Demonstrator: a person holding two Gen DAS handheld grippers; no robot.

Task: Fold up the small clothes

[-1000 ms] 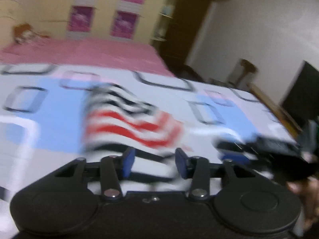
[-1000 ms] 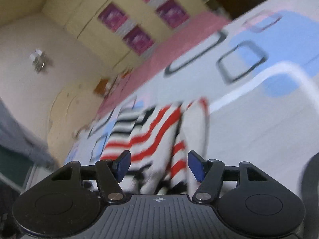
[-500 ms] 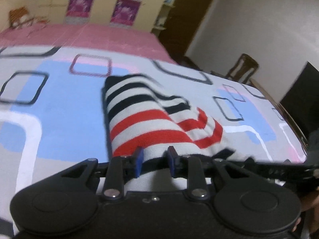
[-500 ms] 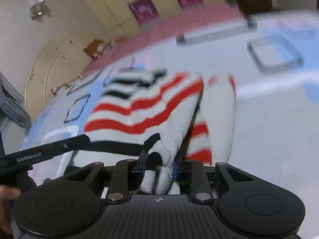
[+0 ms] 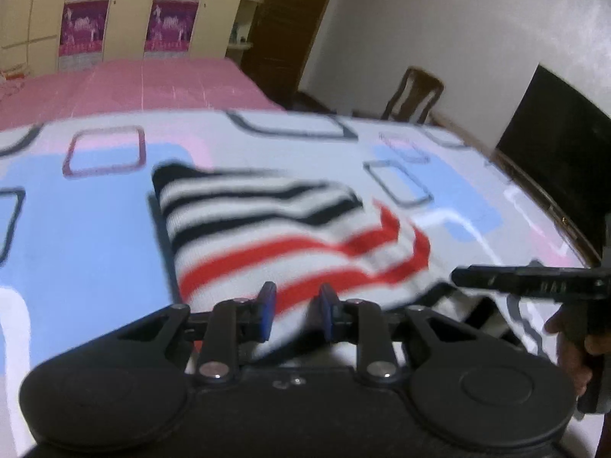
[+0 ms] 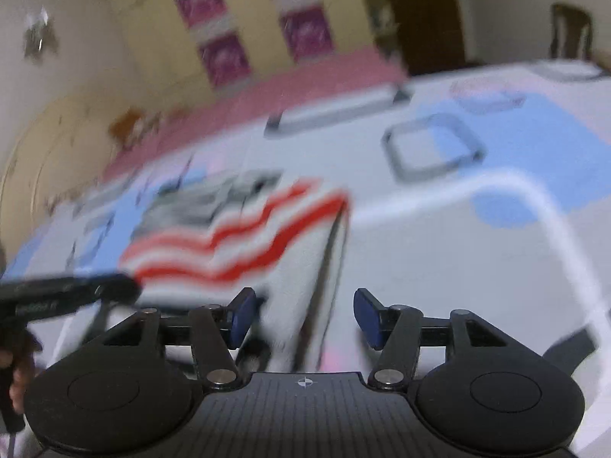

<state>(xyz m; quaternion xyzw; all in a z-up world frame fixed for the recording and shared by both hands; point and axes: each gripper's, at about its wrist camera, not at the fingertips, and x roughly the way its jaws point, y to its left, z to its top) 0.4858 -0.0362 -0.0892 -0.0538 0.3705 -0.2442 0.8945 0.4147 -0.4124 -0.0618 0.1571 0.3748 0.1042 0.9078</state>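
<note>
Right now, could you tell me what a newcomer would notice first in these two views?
The striped knitted garment, with black bands at its far end and red ones nearer, lies folded on the patterned bedsheet mid-frame. The left claw is clamped on its near edge; the right claw has just opened, fabric still between its blue pads. Behind stands a wardrobe with magenta panels.

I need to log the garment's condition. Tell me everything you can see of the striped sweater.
The striped sweater is a soft knit, white with black bands at its far end and red ones nearer. It lies partly folded on the patterned bedsheet. The left gripper pinches its near edge; the right gripper, jaws just opened, clamps nothing.
</note>
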